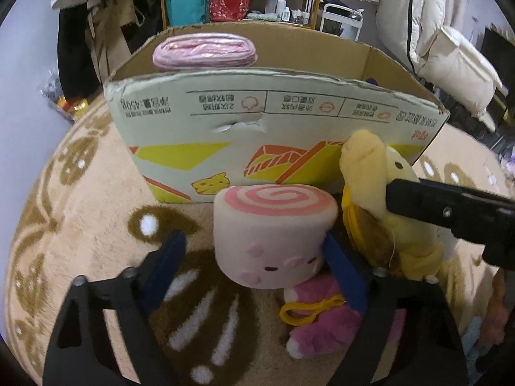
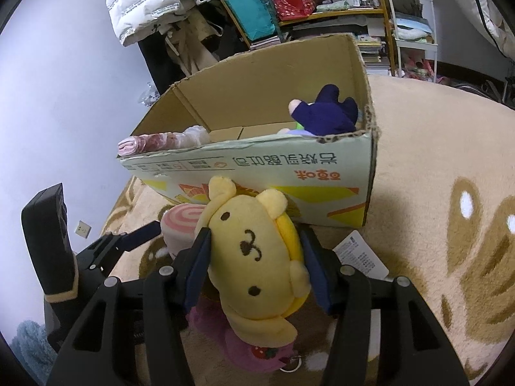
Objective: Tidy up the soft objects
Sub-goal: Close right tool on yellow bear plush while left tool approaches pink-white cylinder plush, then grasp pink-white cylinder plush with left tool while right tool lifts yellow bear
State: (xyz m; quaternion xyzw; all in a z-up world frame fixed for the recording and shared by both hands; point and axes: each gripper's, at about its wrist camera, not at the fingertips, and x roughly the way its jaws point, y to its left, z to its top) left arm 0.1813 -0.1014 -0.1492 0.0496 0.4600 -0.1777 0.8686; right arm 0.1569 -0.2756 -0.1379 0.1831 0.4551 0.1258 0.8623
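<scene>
A pink swirl-headed plush point(image 1: 273, 234) lies on the beige rug in front of a cardboard box point(image 1: 276, 122). My left gripper point(image 1: 254, 257) is open, its blue pads either side of the plush's head, the left pad apart from it. My right gripper point(image 2: 257, 257) is shut on a yellow dog plush point(image 2: 257, 257); the dog plush also shows in the left wrist view point(image 1: 379, 199). The box point(image 2: 289, 177) holds a rolled pink cloth point(image 2: 154, 141) and a navy plush point(image 2: 328, 112). The swirl plush point(image 2: 183, 228) sits left of the yellow one.
The patterned beige rug point(image 2: 434, 177) spreads to the right of the box. A paper tag point(image 2: 360, 257) lies by my right gripper. Shelves with bags and bottles point(image 2: 305, 0) and hanging jackets stand behind the box. A wall point(image 2: 64, 96) is at left.
</scene>
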